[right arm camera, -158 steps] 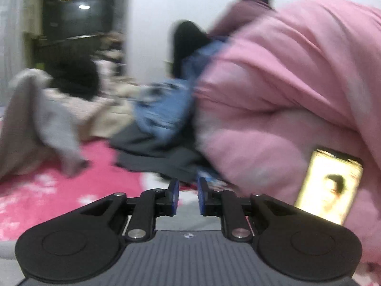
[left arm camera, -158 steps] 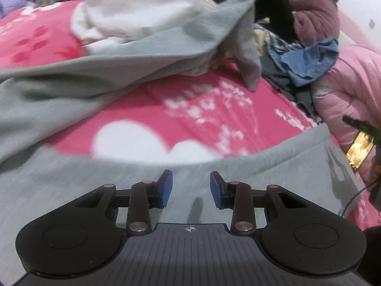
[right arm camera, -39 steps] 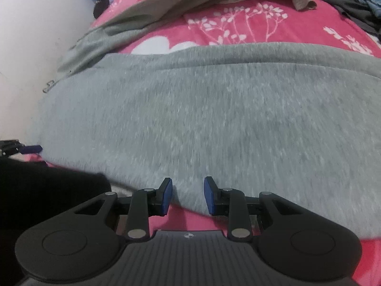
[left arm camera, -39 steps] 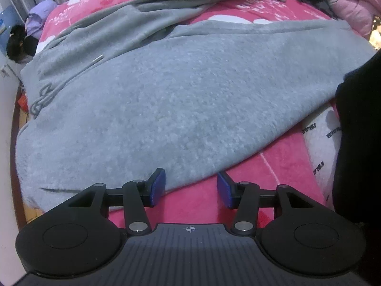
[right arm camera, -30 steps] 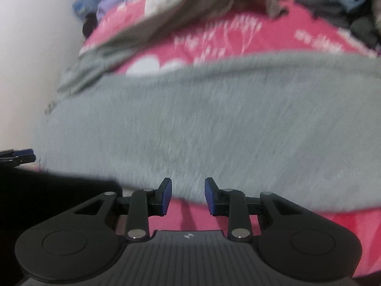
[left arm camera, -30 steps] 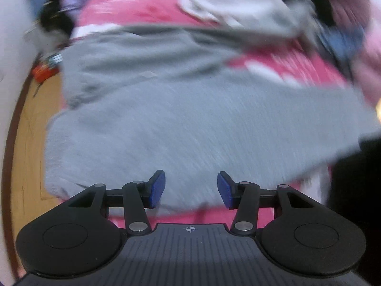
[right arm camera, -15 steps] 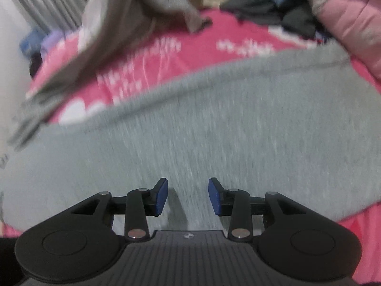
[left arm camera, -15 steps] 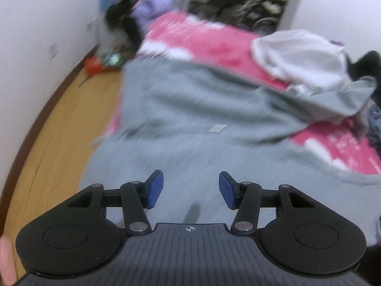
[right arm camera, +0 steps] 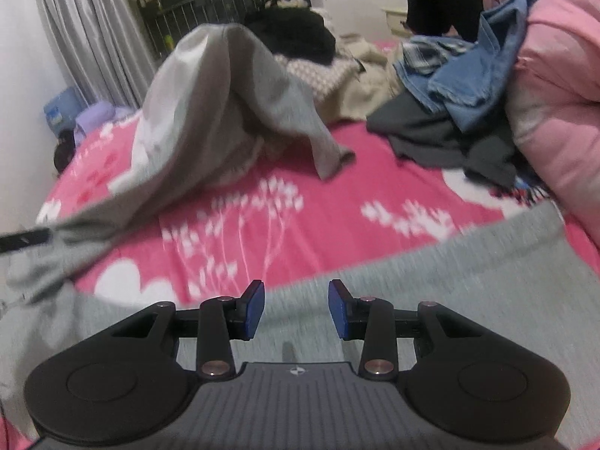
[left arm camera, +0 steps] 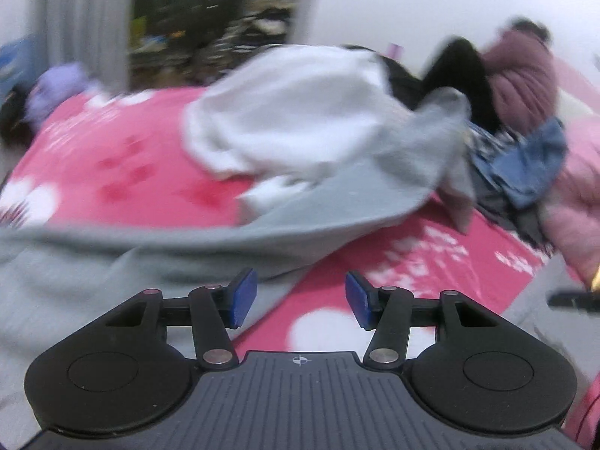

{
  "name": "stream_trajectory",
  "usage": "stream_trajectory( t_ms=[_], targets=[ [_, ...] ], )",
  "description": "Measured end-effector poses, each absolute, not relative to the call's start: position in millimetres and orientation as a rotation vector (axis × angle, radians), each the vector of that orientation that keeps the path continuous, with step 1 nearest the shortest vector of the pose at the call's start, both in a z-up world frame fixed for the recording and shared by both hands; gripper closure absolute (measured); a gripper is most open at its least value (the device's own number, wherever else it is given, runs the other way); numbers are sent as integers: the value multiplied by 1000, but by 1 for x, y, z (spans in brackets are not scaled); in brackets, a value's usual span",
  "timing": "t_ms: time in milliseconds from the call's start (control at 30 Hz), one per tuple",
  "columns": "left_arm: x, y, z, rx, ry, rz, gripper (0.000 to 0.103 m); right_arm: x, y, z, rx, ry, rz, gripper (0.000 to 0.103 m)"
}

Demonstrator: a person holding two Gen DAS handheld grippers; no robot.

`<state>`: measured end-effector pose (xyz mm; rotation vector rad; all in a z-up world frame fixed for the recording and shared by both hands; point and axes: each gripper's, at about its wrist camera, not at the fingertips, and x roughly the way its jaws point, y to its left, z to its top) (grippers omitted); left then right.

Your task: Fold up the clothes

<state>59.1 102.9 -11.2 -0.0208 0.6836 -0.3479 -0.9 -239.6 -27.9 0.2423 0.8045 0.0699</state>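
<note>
Here, the grey garment [right arm camera: 431,273] lay spread across the pink floral bed [right arm camera: 262,202], beneath both grippers. The left gripper [left arm camera: 301,298] and the right gripper [right arm camera: 296,309] each had fingers apart, gripping nothing.

We list two matching hand-held units. Left gripper [left arm camera: 301,298]: black linkage arms on two round black housings, silver pivot pins, blue ribbed pads [left arm camera: 243,297], and a grey ribbed centre plate bearing a small crosshair mark at lower middle of the frame. Right gripper [right arm camera: 296,309]: the same build, black arms, silver pins, blue pads [right arm camera: 339,309], grey ribbed plate with crosshair mark.
</note>
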Motion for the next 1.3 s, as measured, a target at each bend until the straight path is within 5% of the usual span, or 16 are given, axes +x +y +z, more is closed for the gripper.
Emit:
stream_trajectory(
  t_ms=[600, 733, 800, 933, 1300],
  targets=[
    [108, -13, -35, 291, 514, -445, 42, 177, -225, -79, -24, 775, 98, 55],
    [118, -19, -35, 301, 499, -430, 61, 197, -226, -90, -30, 744, 65, 60],
    [123, -20, -34, 301, 498, -432, 69, 201, -229, -93, -29, 722, 48, 83],
    [128, -18, -30, 274, 497, -422, 97, 195, -244, -83, 11, 657, 10, 93],
    [129, 27, 26, 56, 462, -388, 101, 153, -294, 11, 52, 435, -61, 95]
  ],
)
